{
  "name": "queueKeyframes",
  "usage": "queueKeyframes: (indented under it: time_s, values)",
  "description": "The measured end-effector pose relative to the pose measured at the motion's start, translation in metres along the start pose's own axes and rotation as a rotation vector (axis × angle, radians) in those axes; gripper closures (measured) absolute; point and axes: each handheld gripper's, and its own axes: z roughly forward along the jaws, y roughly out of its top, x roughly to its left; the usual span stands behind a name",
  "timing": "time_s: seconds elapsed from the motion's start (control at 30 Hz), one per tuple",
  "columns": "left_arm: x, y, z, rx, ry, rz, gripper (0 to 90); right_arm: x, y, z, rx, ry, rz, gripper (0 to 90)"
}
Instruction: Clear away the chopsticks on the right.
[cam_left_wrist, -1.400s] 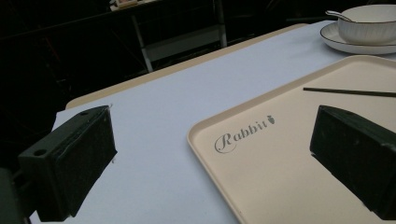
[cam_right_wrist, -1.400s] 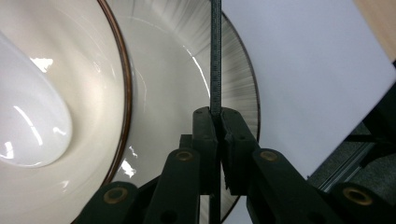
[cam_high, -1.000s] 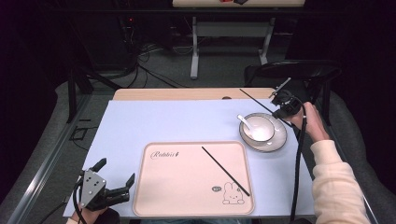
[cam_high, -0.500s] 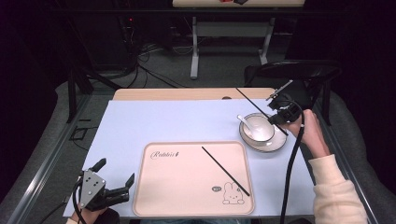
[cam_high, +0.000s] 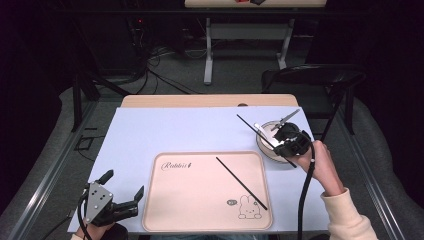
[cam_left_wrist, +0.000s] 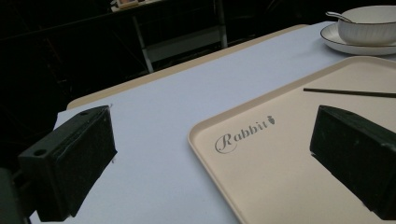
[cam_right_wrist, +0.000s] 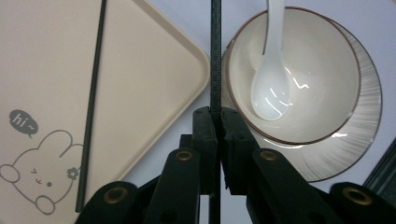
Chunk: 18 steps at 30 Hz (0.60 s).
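My right gripper (cam_high: 280, 144) hangs over the near left side of a white bowl (cam_high: 262, 140) at the table's right, shut on a black chopstick (cam_high: 250, 126) that slants up and to the left. Its own view looks down on the jaws (cam_right_wrist: 215, 122) pinching that chopstick (cam_right_wrist: 215, 56). Beside it the bowl (cam_right_wrist: 317, 93) holds a white spoon (cam_right_wrist: 271, 88) and stands on a ribbed saucer (cam_right_wrist: 366, 116). A second chopstick (cam_high: 241, 183) lies diagonally on the beige rabbit tray (cam_high: 190, 200). Near the front left corner my left gripper (cam_high: 123, 184) stands open, with nothing between its jaws (cam_left_wrist: 212, 135).
A pale lilac mat (cam_high: 175, 130) covers the table under the tray (cam_left_wrist: 280, 163). A black chair (cam_high: 310, 75) stands behind the table's right corner. Cables and a table frame lie on the floor beyond. The right gripper's cable (cam_high: 305, 195) hangs down along the forearm.
The right gripper has carried its chopstick from behind the bowl toward the person and leftward, over the bowl's near left side. The left gripper has stayed put.
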Motion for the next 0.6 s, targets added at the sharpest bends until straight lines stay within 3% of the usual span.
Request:
queueKeyframes:
  time_s: [0.3, 0.6]
  values:
    - [0.000, 0.000, 0.000, 0.000, -0.002, 0.000, 0.0, 0.031, -0.004, 0.012, 0.021, 0.040, -0.021, 85.3]
    - [0.000, 0.000, -0.001, -0.005, 0.000, 0.001, 0.0, 0.056, -0.009, 0.039, 0.088, 0.107, -0.042, 85.2]
